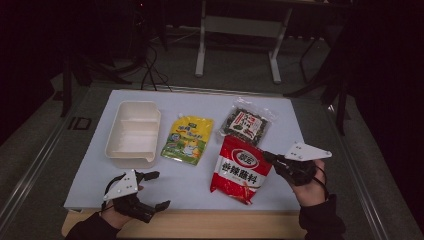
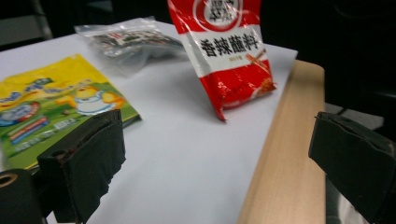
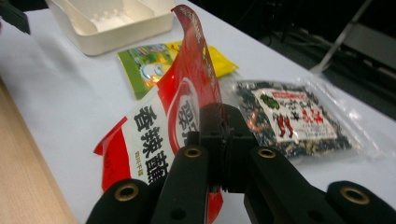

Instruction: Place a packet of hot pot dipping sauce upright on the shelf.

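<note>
The red packet (image 1: 241,169) hangs tilted above the white mat (image 1: 190,185), its lower corner still near or on the mat and its upper right edge pinched between the closed jaws of the right gripper (image 1: 272,159); in the right gripper view the packet (image 3: 159,126) curls upward out of the clamped jaws. The step in hand appears to be the lift of this packet off the mat, probably for transfer to the cream tray (image 1: 132,131), which stands well to the left of the red packet at the far left of the mat. The next move calls for a firm hold on the thin edge and enough height for the sagging lower corner to clear what lies between. Just left of the red packet lies the yellow-green pouch (image 1: 187,140), flat on the mat and directly on the line toward the tray; this is the main obstruction. Just behind the red packet lies the clear bag of dark dried food (image 1: 245,124), out of that line. The left gripper (image 1: 152,190) rests at the near left edge of the mat, well left of the red packet, jaws spread wide and holding nothing.
</note>
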Action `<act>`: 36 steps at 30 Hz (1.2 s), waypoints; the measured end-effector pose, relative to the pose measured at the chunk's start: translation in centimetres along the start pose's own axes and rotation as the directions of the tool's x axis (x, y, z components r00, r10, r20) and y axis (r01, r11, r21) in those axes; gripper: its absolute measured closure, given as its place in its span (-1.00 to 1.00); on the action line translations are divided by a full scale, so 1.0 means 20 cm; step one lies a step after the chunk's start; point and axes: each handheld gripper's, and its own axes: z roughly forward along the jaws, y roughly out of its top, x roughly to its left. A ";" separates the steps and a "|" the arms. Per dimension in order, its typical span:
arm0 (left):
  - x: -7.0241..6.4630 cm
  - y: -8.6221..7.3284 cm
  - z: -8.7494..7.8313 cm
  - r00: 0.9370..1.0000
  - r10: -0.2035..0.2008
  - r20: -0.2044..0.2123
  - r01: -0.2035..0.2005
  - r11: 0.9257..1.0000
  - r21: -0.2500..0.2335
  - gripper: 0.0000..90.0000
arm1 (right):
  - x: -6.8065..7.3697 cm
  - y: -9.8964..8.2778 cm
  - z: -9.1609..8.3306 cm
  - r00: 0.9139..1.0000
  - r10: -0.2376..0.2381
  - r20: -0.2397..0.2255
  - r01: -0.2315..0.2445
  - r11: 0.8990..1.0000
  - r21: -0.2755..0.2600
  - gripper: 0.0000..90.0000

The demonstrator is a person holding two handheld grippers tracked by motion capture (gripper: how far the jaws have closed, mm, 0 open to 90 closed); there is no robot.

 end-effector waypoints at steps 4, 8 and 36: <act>-0.01 0.03 0.01 1.000 -0.018 0.012 0.018 1.000 0.005 -0.90 | 0.04 0.04 -0.02 0.999 -0.040 -0.012 0.040 0.999 -0.018 0.98; -0.02 0.06 0.03 0.999 -0.024 0.030 0.024 1.000 -0.007 -0.90 | 0.07 0.07 -0.03 0.997 -0.073 -0.026 0.072 0.997 -0.017 0.98; 0.05 0.23 0.40 0.998 0.019 0.054 -0.020 1.000 0.022 -0.86 | 0.09 0.18 -0.02 0.981 -0.156 -0.112 0.155 0.988 -0.013 0.98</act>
